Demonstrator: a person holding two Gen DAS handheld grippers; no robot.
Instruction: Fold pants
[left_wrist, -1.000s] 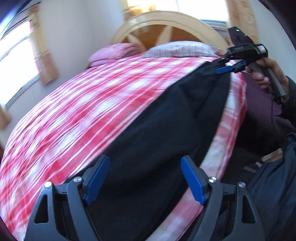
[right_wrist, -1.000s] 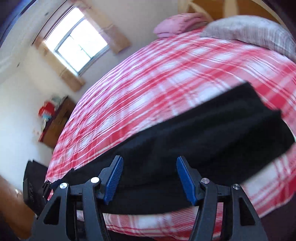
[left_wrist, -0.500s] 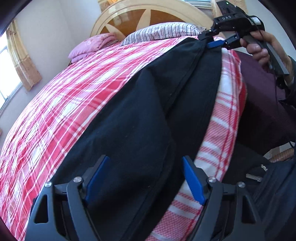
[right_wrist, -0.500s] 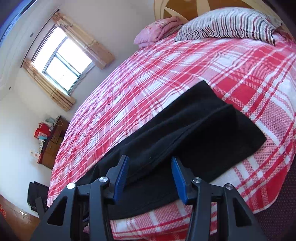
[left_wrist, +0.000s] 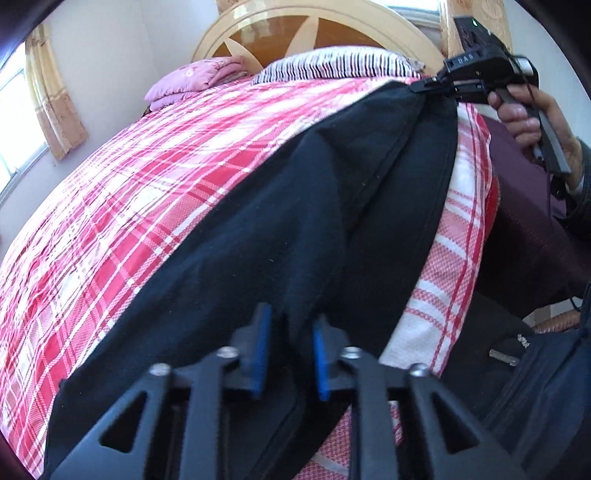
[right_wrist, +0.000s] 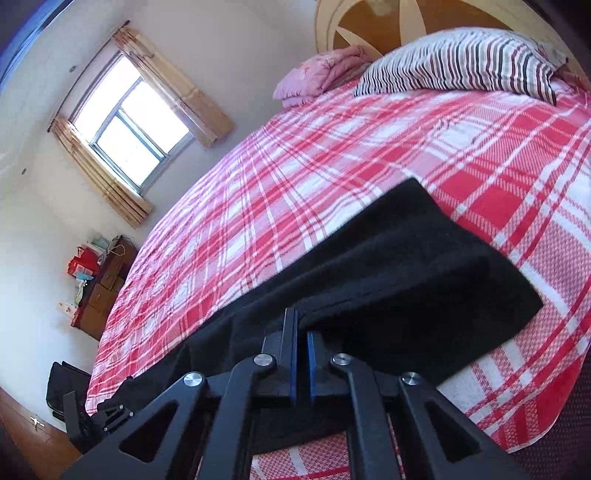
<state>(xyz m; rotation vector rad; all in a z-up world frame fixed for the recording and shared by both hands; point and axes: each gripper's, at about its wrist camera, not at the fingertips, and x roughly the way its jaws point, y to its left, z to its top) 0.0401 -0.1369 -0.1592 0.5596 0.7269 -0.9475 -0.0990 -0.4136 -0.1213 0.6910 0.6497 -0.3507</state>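
Black soft-knit pants (left_wrist: 332, 206) lie along the near edge of the red-and-white plaid bedspread (left_wrist: 155, 206), long axis running parallel to that edge toward the striped pillow (left_wrist: 332, 64). I judge them light, limp, not slippery; best pinched at doubled edges or ends, since a mid-length grab would sag. My left gripper (left_wrist: 290, 356) is closing narrow on a raised ridge of cloth at one end. My right gripper (right_wrist: 301, 363) is clamped nearly together on a fold near the far end, which lies flat, square-cut, just short of the pillow.
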